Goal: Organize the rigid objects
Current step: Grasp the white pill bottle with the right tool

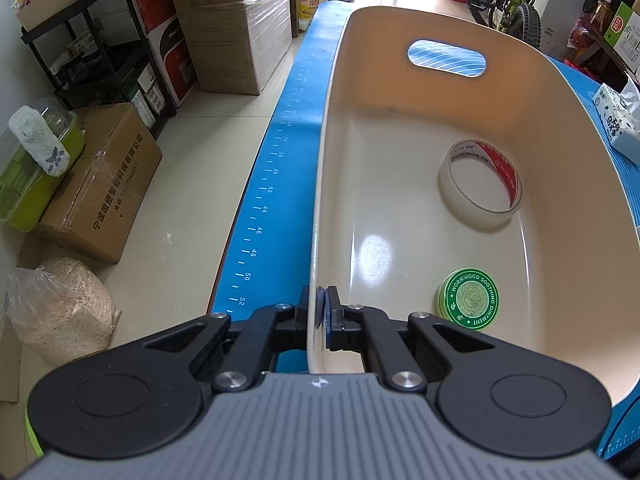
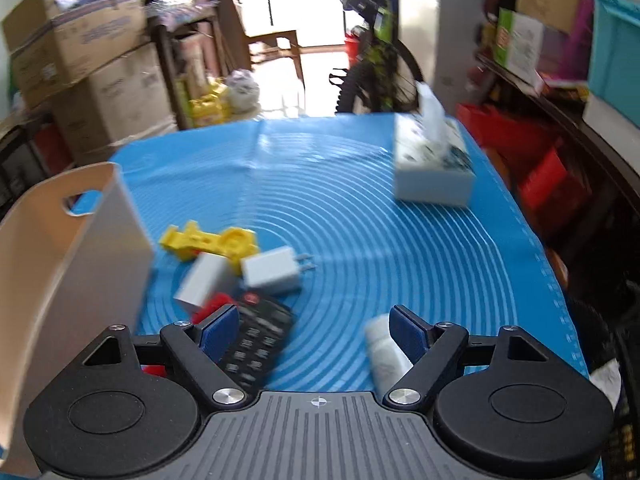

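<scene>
Closest to us, our left gripper [image 1: 320, 308] has its two fingers pinched on the near rim of the cream basket [image 1: 568, 168], one blue pad inside the wall and the other finger outside it. We take that basket as our landmark. Inside it, a green ointment tin [image 1: 469, 299] lies flat on the floor near our grip, and a roll of clear tape [image 1: 480, 184] leans tilted against the side wall farther in, towards the oval handle cutout in the far wall. The basket stands on a blue mat [image 1: 276, 184] printed with ruler marks.

Our right gripper [image 2: 316, 334] hovers over the mat outside the basket with its fingers spread wide and nothing between the pads. The view is blurred. Just beside the basket's outer wall lies a cluster: a yellow plastic part [image 2: 208, 240], two white chargers [image 2: 272, 270] touching one another, a red piece [image 2: 214, 304] and a black remote [image 2: 256, 344] partly under our left-hand pad. A white roll-like object [image 2: 382, 354] sits by the other pad, too blurred to name. A tissue box [image 2: 434, 168] stands well apart from the basket, across the mat.
</scene>
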